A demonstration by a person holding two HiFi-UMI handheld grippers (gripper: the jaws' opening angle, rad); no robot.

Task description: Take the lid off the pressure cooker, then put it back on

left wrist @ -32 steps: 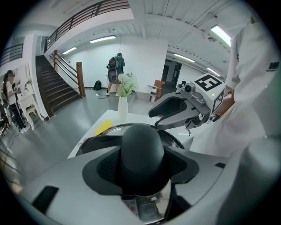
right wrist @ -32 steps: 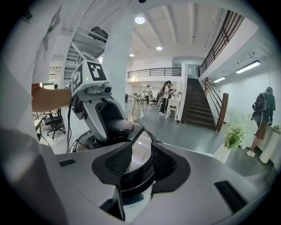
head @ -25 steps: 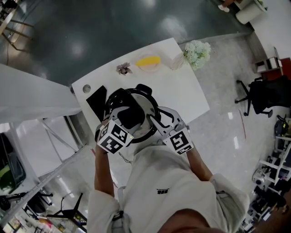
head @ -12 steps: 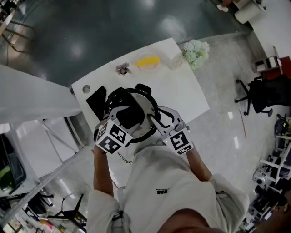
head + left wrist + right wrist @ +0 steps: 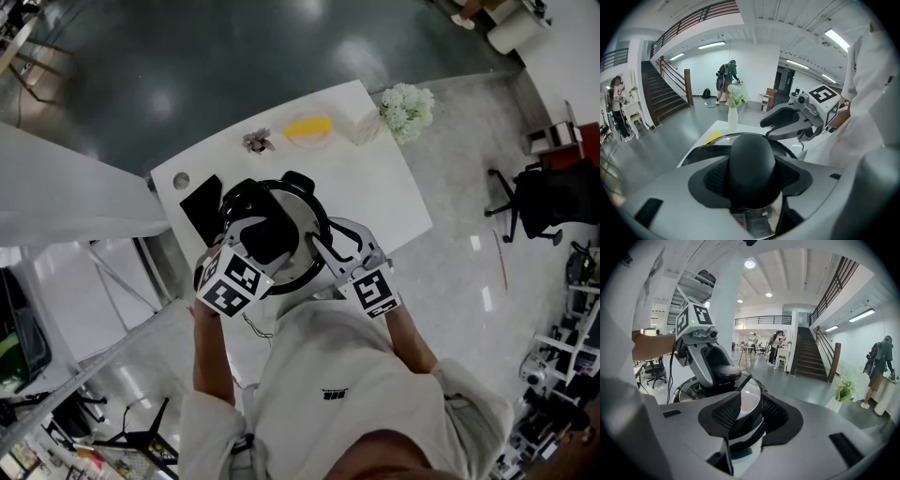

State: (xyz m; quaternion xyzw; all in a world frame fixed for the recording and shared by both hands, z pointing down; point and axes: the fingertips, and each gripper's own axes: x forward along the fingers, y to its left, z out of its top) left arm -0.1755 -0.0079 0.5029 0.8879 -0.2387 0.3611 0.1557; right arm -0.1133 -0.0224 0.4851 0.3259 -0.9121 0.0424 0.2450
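Left gripper view has the left tongs (image 5: 752, 177) clamped on the lid's knob (image 5: 752, 157), a smooth matte black dome; the right tongs (image 5: 745, 420) pinch the cooker's dark rim (image 5: 740, 425). The round polished steel lid (image 5: 302, 228) sits on the cooker (image 5: 296, 182) on the white worktop (image 5: 375, 192), so lifting off and refitting both seem still to do

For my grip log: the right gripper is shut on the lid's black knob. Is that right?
No. It is the left gripper, not the right, that is shut on the lid's black knob. The left gripper view shows the knob clamped between its jaws.
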